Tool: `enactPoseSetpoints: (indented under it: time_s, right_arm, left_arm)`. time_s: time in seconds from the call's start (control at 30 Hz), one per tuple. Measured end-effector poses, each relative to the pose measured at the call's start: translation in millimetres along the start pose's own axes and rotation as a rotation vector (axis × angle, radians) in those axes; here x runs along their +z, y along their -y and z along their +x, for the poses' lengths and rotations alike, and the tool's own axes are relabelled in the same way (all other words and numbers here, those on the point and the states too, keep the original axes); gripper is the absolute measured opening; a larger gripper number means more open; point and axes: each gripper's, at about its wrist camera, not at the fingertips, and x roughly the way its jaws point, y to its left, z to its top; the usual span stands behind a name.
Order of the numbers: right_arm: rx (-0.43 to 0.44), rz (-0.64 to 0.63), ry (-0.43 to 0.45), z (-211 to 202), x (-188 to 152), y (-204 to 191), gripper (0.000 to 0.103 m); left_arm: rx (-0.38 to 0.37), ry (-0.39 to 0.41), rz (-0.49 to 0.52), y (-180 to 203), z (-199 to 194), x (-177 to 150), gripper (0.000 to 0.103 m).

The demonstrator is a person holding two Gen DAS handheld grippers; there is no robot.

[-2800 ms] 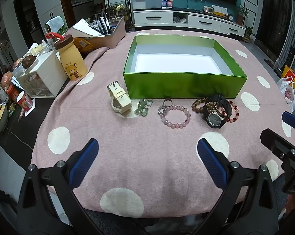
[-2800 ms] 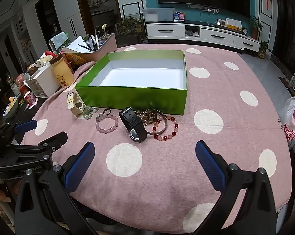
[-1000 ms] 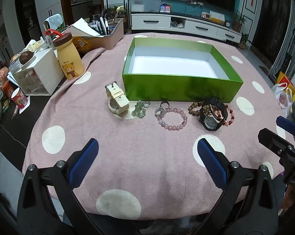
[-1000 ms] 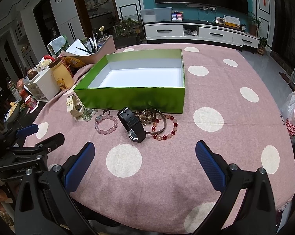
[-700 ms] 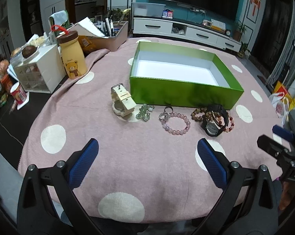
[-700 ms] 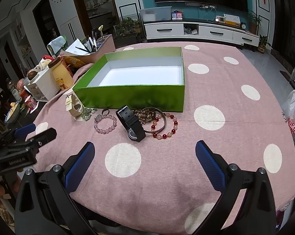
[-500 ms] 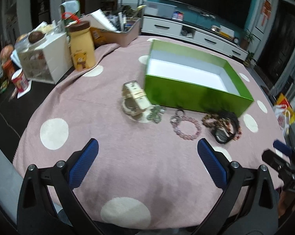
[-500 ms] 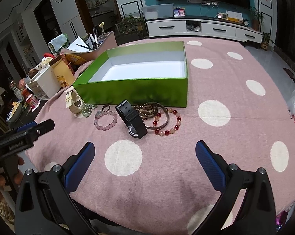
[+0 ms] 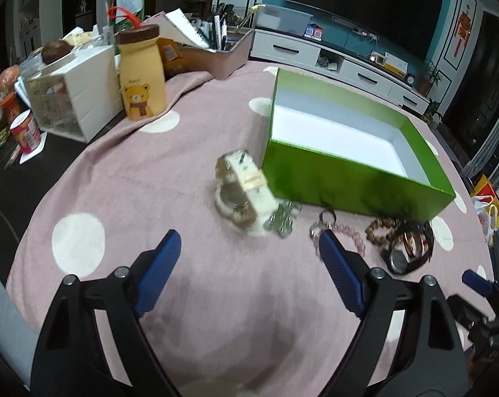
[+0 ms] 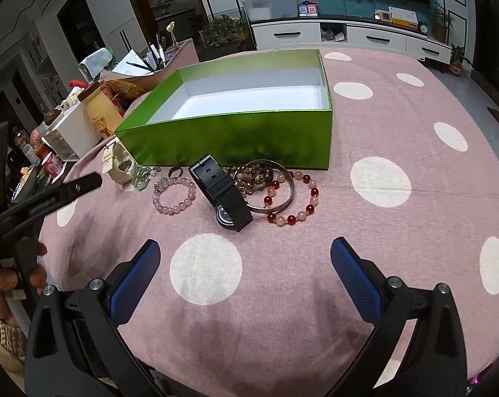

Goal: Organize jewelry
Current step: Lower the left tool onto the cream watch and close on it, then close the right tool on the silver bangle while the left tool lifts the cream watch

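Glossy green box (image 10: 236,139), matt white inside. Matt pink cloth (image 10: 315,264), rough weave. Shiny metal bangle (image 10: 287,195). Smooth glossy beads (image 10: 174,195). Matt black watch strap (image 10: 221,188).

- The green box (image 10: 249,139) stands open on the bench; its inside is white and nothing lies in it.
- The cream watch (image 9: 241,187) lies just beside the box's left front corner.
- A small greenish trinket (image 9: 282,220) touches the cream watch.
- The pink bead bracelet (image 10: 174,196) lies flat in front of the box.
- The black watch (image 10: 221,195) lies with its strap closed in a loop.
- The metal bangle (image 10: 287,195) and the red-and-cream bead bracelet (image 10: 302,213) overlap beside the black watch.
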Motion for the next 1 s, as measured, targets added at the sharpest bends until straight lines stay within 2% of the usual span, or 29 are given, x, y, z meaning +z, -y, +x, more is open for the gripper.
enactPoseSetpoints:
  time_s: [0.07, 0.2, 0.27, 0.33, 0.4, 0.47, 0.57, 0.63, 0.8, 0.87, 1.0]
  right_arm:
    - [-0.010, 0.001, -0.003, 4, 0, 4, 0.102]
    - [-0.017, 0.029, -0.017, 11, 1, 17, 0.098]
    - [-0.015, 0.051, -0.020, 13, 2, 25, 0.096]
    - [-0.012, 0.069, -0.016, 13, 5, 32, 0.091]
    - [-0.014, 0.084, -0.007, 13, 8, 37, 0.086]
    - [-0.013, 0.107, 0.002, 13, 12, 45, 0.082]
    - [-0.006, 0.132, -0.003, 19, 18, 52, 0.070]
    - [0.002, 0.139, -0.010, 24, 20, 54, 0.059]
    - [0.015, 0.128, -0.032, 40, 28, 54, 0.040]
    - [0.017, 0.119, -0.034, 46, 33, 52, 0.037]
    - [0.003, 0.086, -0.056, 58, 40, 47, 0.024]
  left_arm:
    - [-0.004, 0.011, 0.006, 3, 7, 6, 0.085]
    - [0.015, 0.006, -0.006, 2, 24, 14, 0.071]
    - [0.024, 0.003, -0.014, 0, 30, 18, 0.068]
    - [0.028, 0.008, -0.019, -3, 34, 21, 0.060]
    - [0.030, 0.011, -0.020, -5, 37, 23, 0.044]
    - [0.019, 0.011, -0.024, -6, 40, 25, 0.036]
    - [0.013, 0.014, -0.025, -5, 43, 26, 0.025]
    - [0.016, 0.021, -0.020, -5, 42, 26, 0.023]
    - [0.000, 0.021, -0.020, -8, 40, 27, 0.022]
    - [-0.004, 0.029, -0.016, -9, 35, 26, 0.022]
    - [-0.013, 0.043, -0.008, -10, 24, 25, 0.022]
